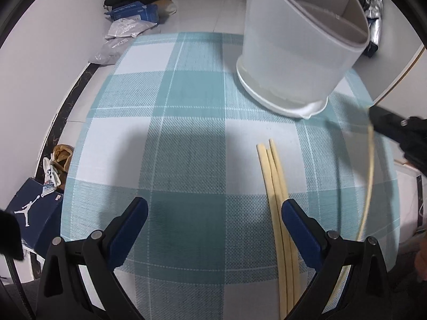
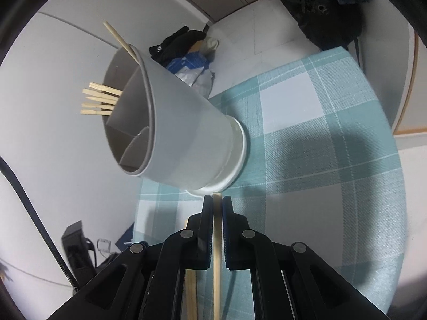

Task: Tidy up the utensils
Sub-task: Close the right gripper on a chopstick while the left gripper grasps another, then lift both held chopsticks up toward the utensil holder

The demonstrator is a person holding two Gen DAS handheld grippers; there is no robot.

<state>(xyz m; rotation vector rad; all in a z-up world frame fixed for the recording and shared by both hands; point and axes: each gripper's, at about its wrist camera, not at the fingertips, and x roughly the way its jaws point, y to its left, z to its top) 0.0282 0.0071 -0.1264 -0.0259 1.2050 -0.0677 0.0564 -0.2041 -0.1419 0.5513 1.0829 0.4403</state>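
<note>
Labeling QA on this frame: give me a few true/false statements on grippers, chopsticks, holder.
1. The right gripper is shut on a chopstick. True.
2. The left gripper holds a chopstick. False: it is open and holds nothing.
3. Three chopsticks lie on the checked tablecloth. True.
4. The utensil holder holds no chopsticks. False: several stick out of it.
5. The holder has one undivided compartment. False: partitions split it.

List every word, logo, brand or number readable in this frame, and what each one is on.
No words can be read.
Jumpman logo, no lettering: white figure on the dark blue shoebox on the floor.
Blue carton on the floor: white lettering, too blurred to read.
Black garment: small white mark, illegible.
White sock: blue print, too small to read.
</note>
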